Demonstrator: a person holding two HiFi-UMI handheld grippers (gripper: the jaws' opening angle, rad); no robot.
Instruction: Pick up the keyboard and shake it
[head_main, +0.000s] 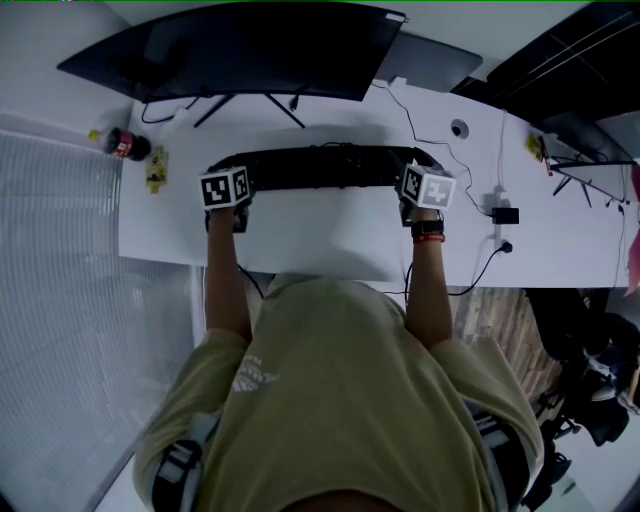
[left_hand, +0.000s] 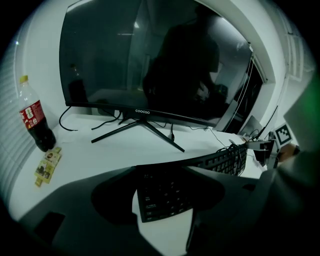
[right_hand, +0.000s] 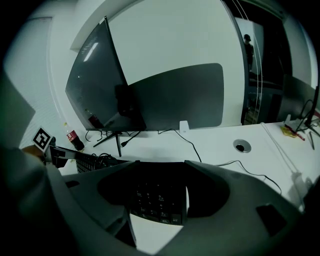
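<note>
My left claw (left_hand: 165, 197) and right claw (right_hand: 160, 197) each pinch one end of the keyboard (head_main: 320, 167), centre frame below the monitor (head_main: 250, 45), apparently just off the desk (head_main: 330, 245): a two-ended hold for even shaking.

I have the keyboard (head_main: 320, 167) over the desk (head_main: 300, 245), the left gripper (head_main: 228, 180) at its left end and the right gripper (head_main: 420, 182) at its right. The monitor (head_main: 240, 50) stands behind it. 1 bottle (head_main: 125, 145) and 1 packet (head_main: 155, 168) sit far left.
</note>
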